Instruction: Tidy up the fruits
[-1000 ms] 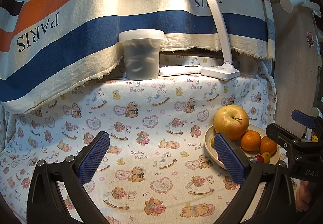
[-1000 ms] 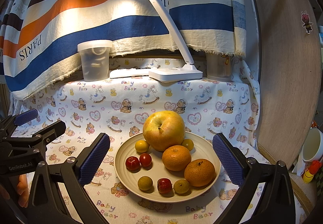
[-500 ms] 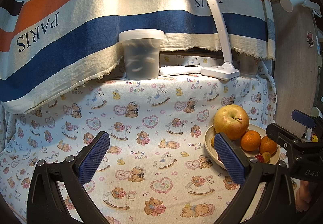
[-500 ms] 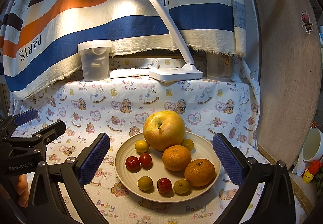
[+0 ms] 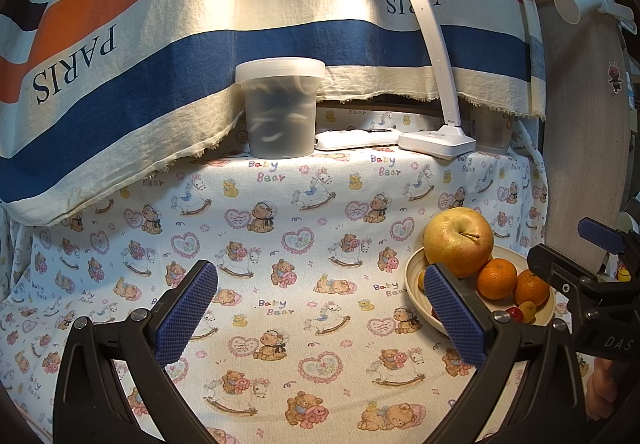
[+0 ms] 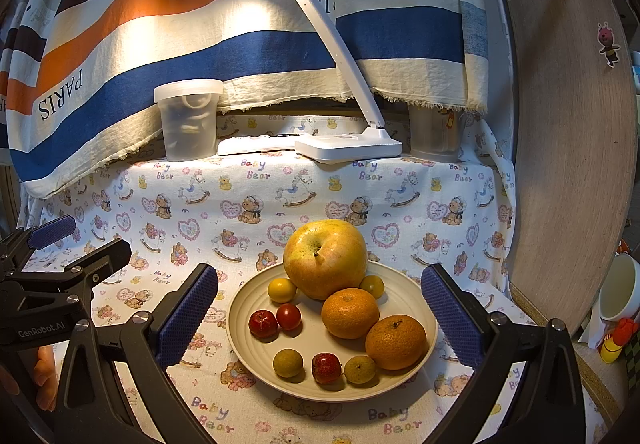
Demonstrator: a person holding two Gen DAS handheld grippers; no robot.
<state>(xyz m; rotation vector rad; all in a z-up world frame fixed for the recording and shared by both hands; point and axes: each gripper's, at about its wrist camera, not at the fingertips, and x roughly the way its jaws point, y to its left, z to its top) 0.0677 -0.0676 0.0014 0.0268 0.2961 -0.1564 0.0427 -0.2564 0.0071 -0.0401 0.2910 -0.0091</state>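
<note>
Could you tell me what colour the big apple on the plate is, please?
Yellow with an orange-red blush; the apple shows best in the right wrist view.

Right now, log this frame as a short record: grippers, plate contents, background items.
left gripper: open, empty, over the printed tablecloth, left of the plate
right gripper: open, empty, fingers either side of the plate
plate: cream, holds all the fruit
fruit: one apple, two oranges, eight small red, yellow and greenish fruits
background: lit desk lamp, lidded plastic tub, striped cloth
</note>
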